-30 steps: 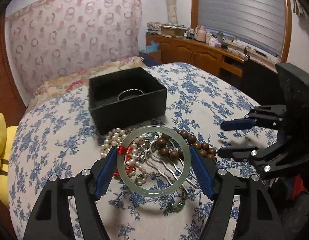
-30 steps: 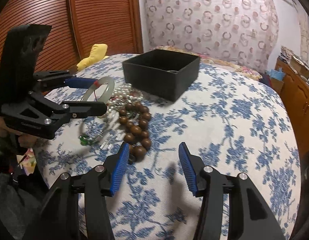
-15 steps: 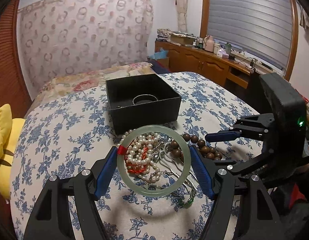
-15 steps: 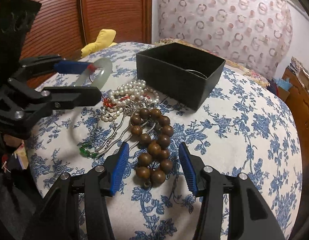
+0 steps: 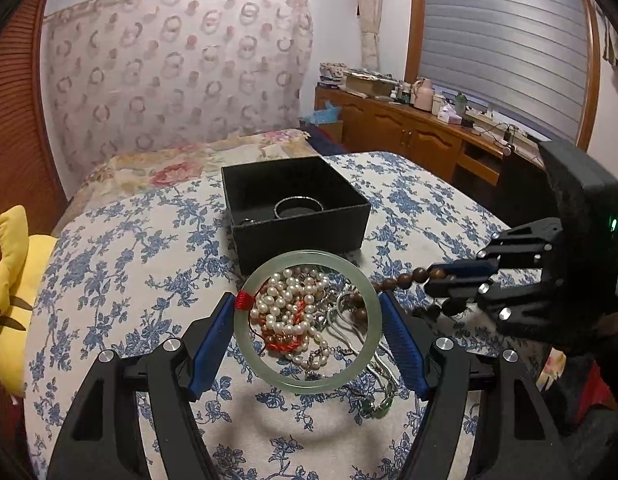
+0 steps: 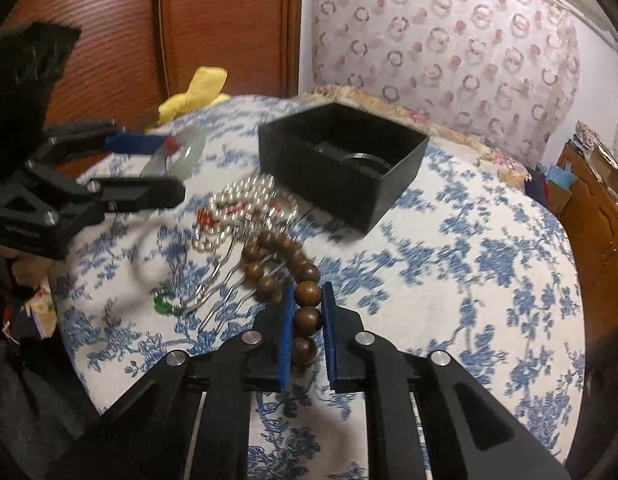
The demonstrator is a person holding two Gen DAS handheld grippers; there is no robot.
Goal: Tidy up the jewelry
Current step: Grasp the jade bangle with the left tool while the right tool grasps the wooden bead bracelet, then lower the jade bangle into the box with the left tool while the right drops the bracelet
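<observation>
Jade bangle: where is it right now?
The jade bangle is clamped in the left tongs, held above the pearls just in front of the black box. The right-wrist view shows it at far left.

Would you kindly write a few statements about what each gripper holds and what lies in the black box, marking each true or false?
1. The left gripper holds a pale green jade bangle with a red thread wrap. True.
2. The right gripper is wide open over bare cloth. False: its fingers are closed on the brown wooden bead bracelet.
3. The open black square box already holds a silver ring-shaped bangle. True.
4. The white pearl strand lies inside the box. False: it lies on the blue floral bedcover, in front of the box.
5. The box has its lid on. False: it is open.
</observation>
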